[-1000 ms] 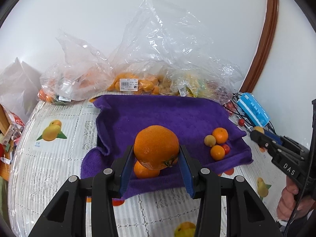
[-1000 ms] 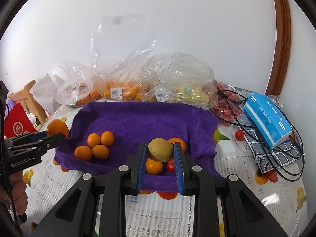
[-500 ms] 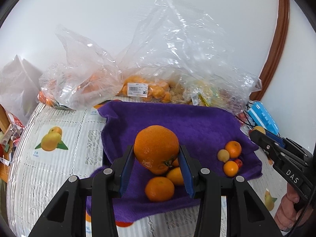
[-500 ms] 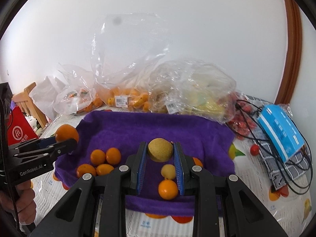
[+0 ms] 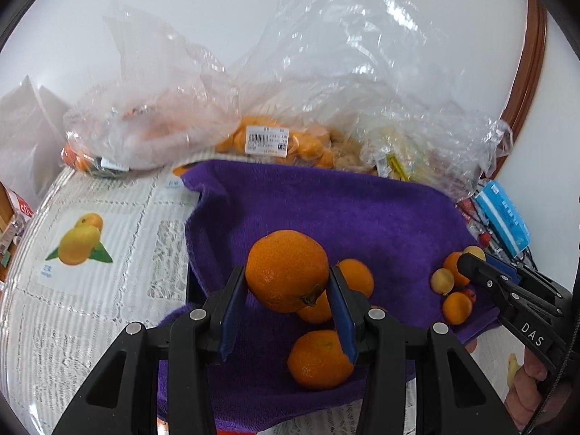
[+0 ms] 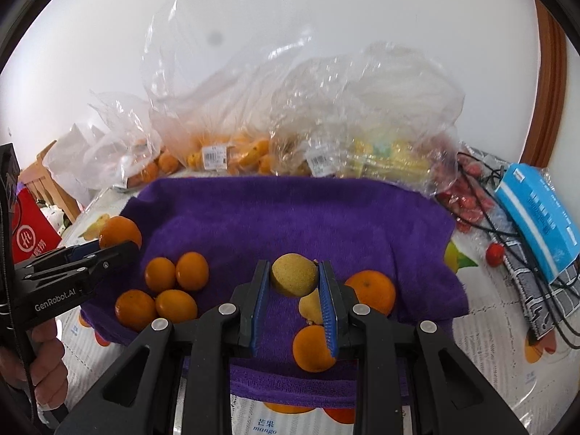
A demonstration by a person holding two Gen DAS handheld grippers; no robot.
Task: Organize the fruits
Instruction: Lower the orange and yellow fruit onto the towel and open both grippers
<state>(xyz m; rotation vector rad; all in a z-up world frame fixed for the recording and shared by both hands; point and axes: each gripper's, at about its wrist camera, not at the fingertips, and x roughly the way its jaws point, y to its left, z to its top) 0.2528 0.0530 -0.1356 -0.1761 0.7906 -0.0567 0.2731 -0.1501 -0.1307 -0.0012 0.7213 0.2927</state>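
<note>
wall (image 6: 326, 18): plain white | door frame (image 6: 552, 83): brown wood

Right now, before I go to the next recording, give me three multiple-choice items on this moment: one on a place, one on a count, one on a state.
1. Where does the group of small oranges lie?
A. inside a plastic bag
B. on the purple towel
C. on the blue box

2. How many oranges are in that group on the towel's left side, in the right wrist view?
A. two
B. four
C. seven

3. What is the left gripper doing?
A. hanging open with nothing between its jaws
B. shut on a large orange
C. shut on a tomato

Answers:
1 B, the oranges rest on purple cloth.
2 B, four lie clustered there.
3 B, the jaws press both sides of the large orange, held above the towel.
</note>
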